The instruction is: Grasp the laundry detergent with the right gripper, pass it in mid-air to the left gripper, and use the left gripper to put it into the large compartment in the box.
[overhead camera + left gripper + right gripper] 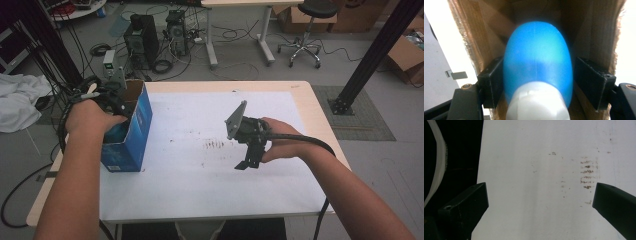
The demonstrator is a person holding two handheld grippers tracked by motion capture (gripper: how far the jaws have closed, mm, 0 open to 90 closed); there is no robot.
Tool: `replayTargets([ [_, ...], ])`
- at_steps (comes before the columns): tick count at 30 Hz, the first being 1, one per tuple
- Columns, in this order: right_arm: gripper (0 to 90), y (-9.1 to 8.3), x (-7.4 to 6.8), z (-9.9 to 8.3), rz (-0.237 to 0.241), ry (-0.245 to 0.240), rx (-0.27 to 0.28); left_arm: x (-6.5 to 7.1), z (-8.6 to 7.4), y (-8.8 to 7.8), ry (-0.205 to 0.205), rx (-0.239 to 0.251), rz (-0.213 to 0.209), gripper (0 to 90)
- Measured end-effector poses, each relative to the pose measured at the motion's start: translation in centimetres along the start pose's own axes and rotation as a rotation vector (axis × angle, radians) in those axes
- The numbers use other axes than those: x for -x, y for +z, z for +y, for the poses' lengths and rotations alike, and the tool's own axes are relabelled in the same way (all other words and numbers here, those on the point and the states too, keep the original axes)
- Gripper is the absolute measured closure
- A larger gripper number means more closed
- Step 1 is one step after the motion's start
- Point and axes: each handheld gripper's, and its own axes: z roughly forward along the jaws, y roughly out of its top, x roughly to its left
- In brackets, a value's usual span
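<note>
left gripper inside blue box at surface's left edge, jaws loosely flanking blue bottle | right gripper jaws spread over white sheet

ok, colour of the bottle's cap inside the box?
White cap on a blue bottle; the left gripper view shows it best.

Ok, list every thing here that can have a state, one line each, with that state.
Blue box: upright on the table, top open.
Blue bottle: inside the box, white cap on, lying between the left jaws.
Left gripper: reaching into the box, jaws partly open; a gap shows at the right pad, contact at the left pad unclear.
Right gripper: open, empty, held over the white table sheet.
White table sheet: flat, with brown smudges.
</note>
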Motion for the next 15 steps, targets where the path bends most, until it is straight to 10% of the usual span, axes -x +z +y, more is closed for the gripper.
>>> replayTargets([
  [15,0.0,0.0,0.0,0.1,0.001,-0.003,0.001,0.4,-0.7,-3.7,0.015,0.049,-0.002,21.0],
])
